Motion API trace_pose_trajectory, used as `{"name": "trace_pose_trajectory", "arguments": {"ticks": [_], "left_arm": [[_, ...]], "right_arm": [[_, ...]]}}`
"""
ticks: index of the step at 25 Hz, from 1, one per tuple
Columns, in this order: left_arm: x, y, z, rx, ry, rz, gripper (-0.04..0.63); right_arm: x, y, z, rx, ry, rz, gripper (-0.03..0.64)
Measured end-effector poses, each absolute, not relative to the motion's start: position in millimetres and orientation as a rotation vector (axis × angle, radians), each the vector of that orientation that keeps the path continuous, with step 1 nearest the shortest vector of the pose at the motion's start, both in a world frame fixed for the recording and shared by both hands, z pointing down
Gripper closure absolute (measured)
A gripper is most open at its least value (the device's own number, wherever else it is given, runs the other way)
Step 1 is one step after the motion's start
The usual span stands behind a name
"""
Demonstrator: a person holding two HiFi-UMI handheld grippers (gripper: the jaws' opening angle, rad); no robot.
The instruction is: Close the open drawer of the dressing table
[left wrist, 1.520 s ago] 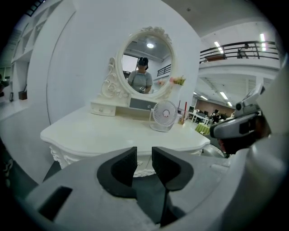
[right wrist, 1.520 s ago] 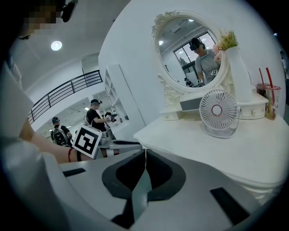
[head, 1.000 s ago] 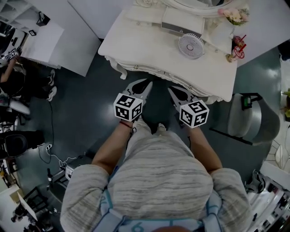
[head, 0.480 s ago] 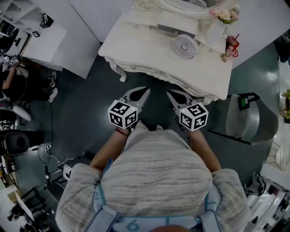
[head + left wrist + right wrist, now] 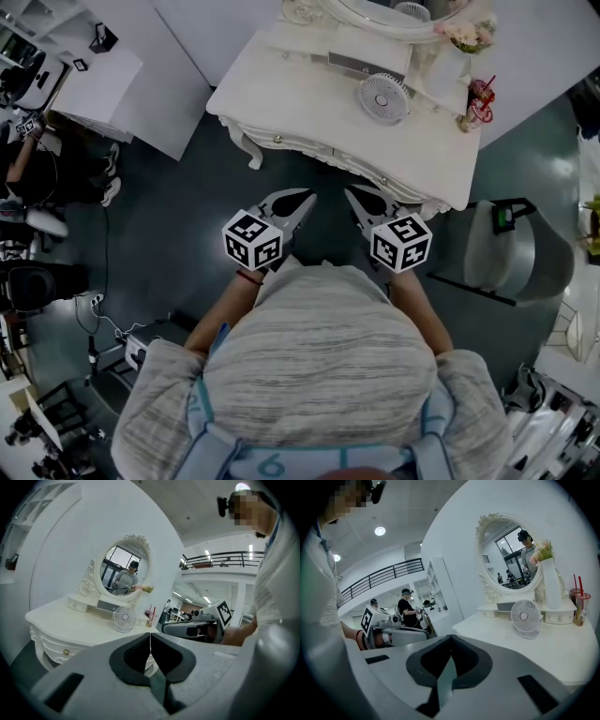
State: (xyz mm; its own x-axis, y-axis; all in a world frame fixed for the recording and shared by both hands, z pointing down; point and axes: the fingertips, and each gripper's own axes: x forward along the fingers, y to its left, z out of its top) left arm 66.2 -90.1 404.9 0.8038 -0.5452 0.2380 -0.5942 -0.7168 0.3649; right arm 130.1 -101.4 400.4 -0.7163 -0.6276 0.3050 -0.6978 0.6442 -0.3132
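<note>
The job looks finished, as far as these views go. Along the curved front of the white carved dressing table (image 5: 309,103), the drawer (image 5: 328,156) sits flush under the top with its small brass knobs in line. Nothing juts out toward the person. I judge that no push is left to make, though a drawer on a side the cameras do not show cannot be ruled out.

The grey two-jaw left gripper (image 5: 307,198) and its twin, the right gripper (image 5: 351,192), hang side by side over the dark floor. Both are apart from the table, which lies at their 12 o'clock. Each has its jaws pressed together with nothing between them.

A round white desk fan (image 5: 382,97) stands on the tabletop. At its 1 o'clock, a tall white vase (image 5: 450,58) holds pink and cream flowers (image 5: 469,36). At the vase's 5 o'clock, a clear plastic cup (image 5: 480,105) holds red straws and what seems a reddish drink.
</note>
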Motion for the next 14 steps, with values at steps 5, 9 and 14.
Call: {"name": "trace_pose_trajectory", "arguments": {"ticks": [5, 9, 14], "left_arm": [[68.9, -92.1, 404.9, 2.575, -0.851, 0.165, 0.58], [65.7, -91.7, 402.7, 2.568, -0.866, 0.159, 0.58], [61.5, -93.1, 399.2, 2.56, -0.898, 0.15, 0.58]], "right_arm": [[132.7, -102.9, 401.7, 1.092, -2.7, 0.631, 0.607], [131.1, -101.9, 400.5, 1.088, -2.702, 0.634, 0.607], [131.1, -105.7, 395.8, 1.071, -2.709, 0.623, 0.607]]}}
